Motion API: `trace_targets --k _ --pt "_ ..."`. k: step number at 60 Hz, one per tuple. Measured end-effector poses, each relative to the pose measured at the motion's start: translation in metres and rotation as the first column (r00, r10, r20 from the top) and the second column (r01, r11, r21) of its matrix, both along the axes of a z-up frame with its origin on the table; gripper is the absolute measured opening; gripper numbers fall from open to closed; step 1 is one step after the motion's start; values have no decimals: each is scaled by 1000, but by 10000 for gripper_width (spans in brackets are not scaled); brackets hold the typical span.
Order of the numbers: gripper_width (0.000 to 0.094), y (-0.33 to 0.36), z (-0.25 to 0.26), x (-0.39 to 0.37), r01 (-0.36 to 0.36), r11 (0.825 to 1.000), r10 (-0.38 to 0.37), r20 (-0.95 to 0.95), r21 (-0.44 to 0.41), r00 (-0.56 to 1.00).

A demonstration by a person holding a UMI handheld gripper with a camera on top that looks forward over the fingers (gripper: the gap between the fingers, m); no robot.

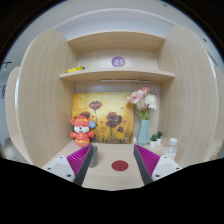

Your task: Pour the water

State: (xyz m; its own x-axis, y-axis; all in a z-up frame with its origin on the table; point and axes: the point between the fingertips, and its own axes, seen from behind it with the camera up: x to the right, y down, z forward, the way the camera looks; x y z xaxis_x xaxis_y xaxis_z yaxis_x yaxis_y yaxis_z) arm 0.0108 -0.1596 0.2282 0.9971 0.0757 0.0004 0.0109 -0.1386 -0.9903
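My gripper (pixel 114 163) is open over a light wooden desk (pixel 108 178), its two magenta pads (pixel 82 160) wide apart with nothing between them. A round dark red coaster or mark (pixel 120 165) lies on the desk between the fingers, a little toward the right one. A clear plastic bottle or cup (pixel 169 147) stands on the desk beyond the right finger, beside a pale blue vase (pixel 144 131) of pink flowers (pixel 140 99). Whether it holds water cannot be seen.
An orange fox toy (pixel 82 127) sits at the back left of the desk before a sunflower picture (pixel 108 113). A shelf (pixel 115 72) above holds a small round purple clock (pixel 118 62) and a yellow item (pixel 76 68). Wooden side panels (pixel 40 100) enclose the nook.
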Motion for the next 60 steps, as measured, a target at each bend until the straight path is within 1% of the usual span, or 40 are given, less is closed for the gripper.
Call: trace_targets --k 4,9,12,18,24,31,40,50,60 --pt "835 2 -8 6 -5 1000 5 23 10 1000" --pt "838 6 -30 18 -26 999 24 67 23 997" --pt "838 10 -45 30 -23 999 20 85 28 996" --pt "837 19 -76 64 27 1000 -27 100 1 995" --pt "841 28 -103 103 86 996 -84 92 -24 992" --pt "836 38 -122 150 170 985 -167 85 -30 982" --pt "838 54 -135 204 245 968 -241 82 -43 967" --pt "839 80 -141 244 289 956 -285 78 -49 955" --pt "839 113 -143 269 300 952 -295 87 -54 952"
